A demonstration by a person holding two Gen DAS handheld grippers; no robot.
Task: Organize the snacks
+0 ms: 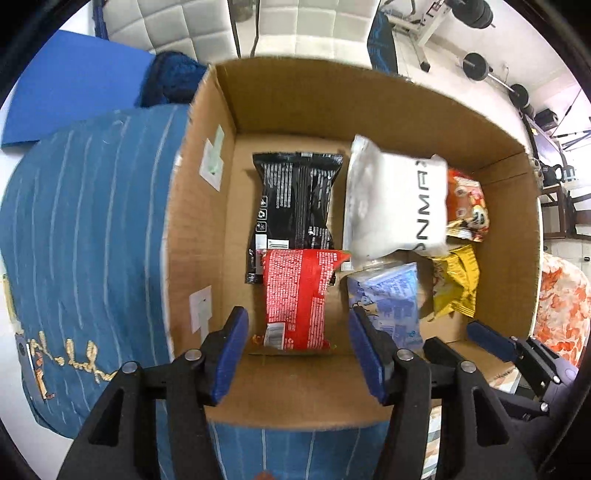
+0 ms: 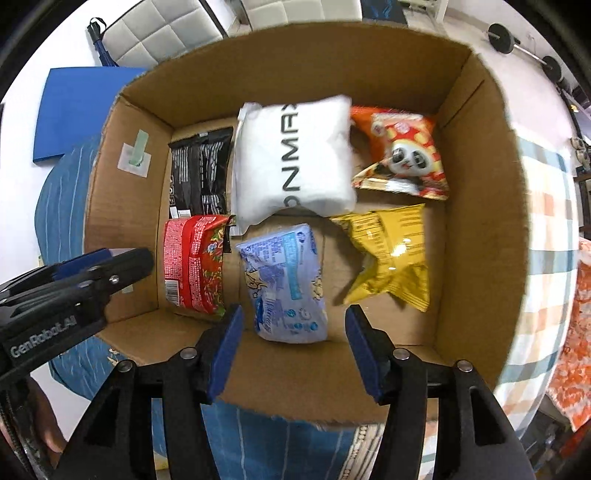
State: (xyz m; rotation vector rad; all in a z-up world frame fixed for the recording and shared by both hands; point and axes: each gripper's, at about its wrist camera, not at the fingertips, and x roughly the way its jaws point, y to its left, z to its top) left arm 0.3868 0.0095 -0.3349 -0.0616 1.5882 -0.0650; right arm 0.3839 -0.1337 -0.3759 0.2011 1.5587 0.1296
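An open cardboard box (image 1: 306, 107) (image 2: 476, 221) holds several snack packs. A black pack (image 1: 295, 199) (image 2: 201, 171) lies at the back left, a red pack (image 1: 299, 299) (image 2: 194, 262) in front of it. A white pack (image 1: 391, 199) (image 2: 295, 158) sits mid-back, a light blue pack (image 1: 391, 302) (image 2: 284, 284) in front. An orange panda pack (image 1: 467, 205) (image 2: 402, 151) and a yellow pack (image 1: 456, 282) (image 2: 391, 254) lie to the right. My left gripper (image 1: 299, 354) hovers open over the red pack. My right gripper (image 2: 293, 349) hovers open over the light blue pack. Both are empty.
The box rests on a blue striped cloth (image 1: 85, 236) (image 2: 59, 206). A blue board (image 1: 70, 85) (image 2: 77, 107) lies at the back left, white padded chairs (image 1: 173, 26) (image 2: 159, 29) behind. A checked cloth (image 2: 546, 258) and an orange floral fabric (image 1: 561, 310) lie to the right.
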